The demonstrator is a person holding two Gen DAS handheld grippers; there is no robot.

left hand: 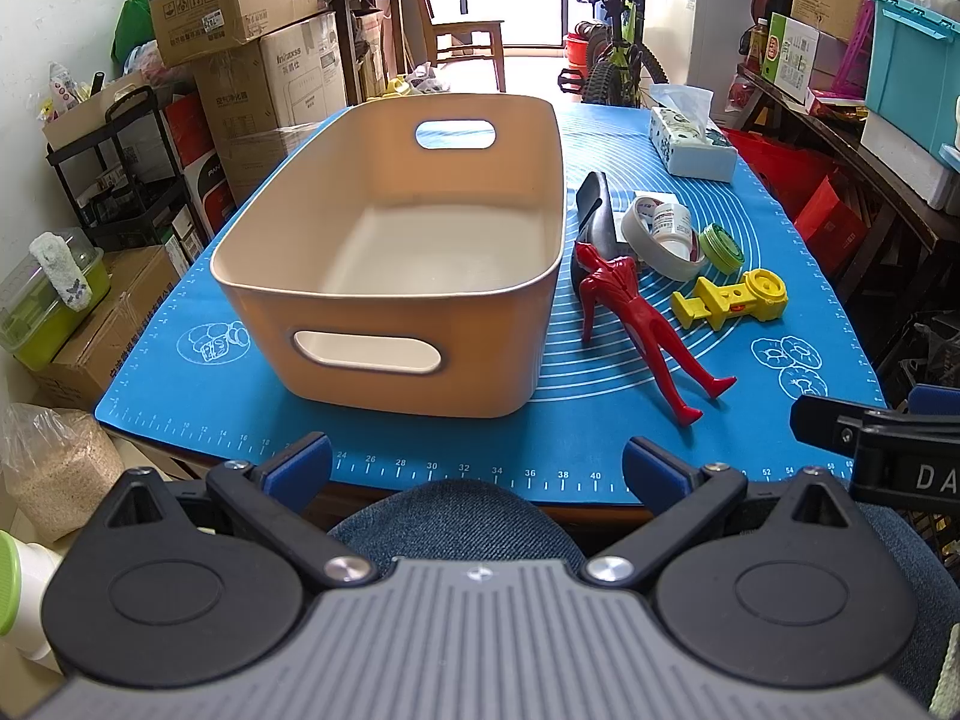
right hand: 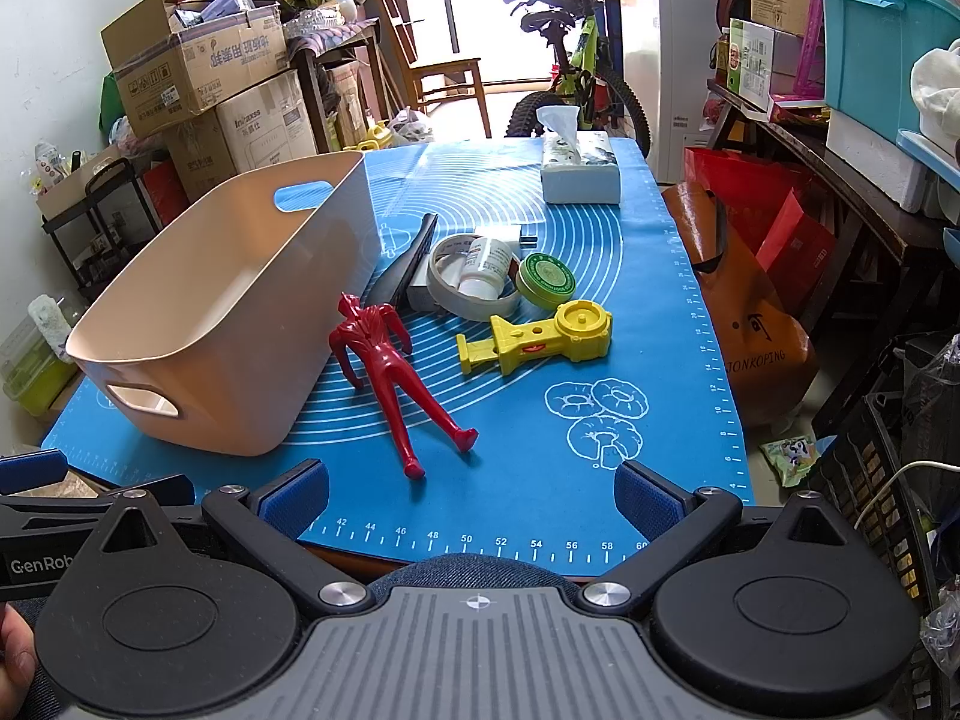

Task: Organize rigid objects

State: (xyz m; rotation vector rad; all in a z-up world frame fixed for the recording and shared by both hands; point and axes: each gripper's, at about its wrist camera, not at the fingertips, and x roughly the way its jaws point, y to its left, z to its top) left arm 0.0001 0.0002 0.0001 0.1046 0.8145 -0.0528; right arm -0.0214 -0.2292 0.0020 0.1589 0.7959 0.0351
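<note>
An empty beige bin (left hand: 384, 276) (right hand: 228, 312) stands on the blue mat (left hand: 630, 420) (right hand: 540, 468). To its right lie a red figure (left hand: 636, 324) (right hand: 390, 366), a yellow toy (left hand: 735, 300) (right hand: 540, 339), a tape roll (left hand: 654, 240) (right hand: 444, 288) with a white bottle (left hand: 672, 225) (right hand: 486, 267) in it, a green tin (left hand: 720, 247) (right hand: 546, 281) and a black shoe (left hand: 594, 210) (right hand: 408, 267). My left gripper (left hand: 477, 468) and right gripper (right hand: 471, 495) are open and empty at the near mat edge.
A tissue box (left hand: 690, 141) (right hand: 579, 171) sits at the mat's far right. Cardboard boxes (left hand: 240, 0) stack at the left, a bicycle (right hand: 570, 78) behind the table, shelves and a teal crate (right hand: 882, 42) at the right. An orange bag (right hand: 750, 324) stands by the table's right side.
</note>
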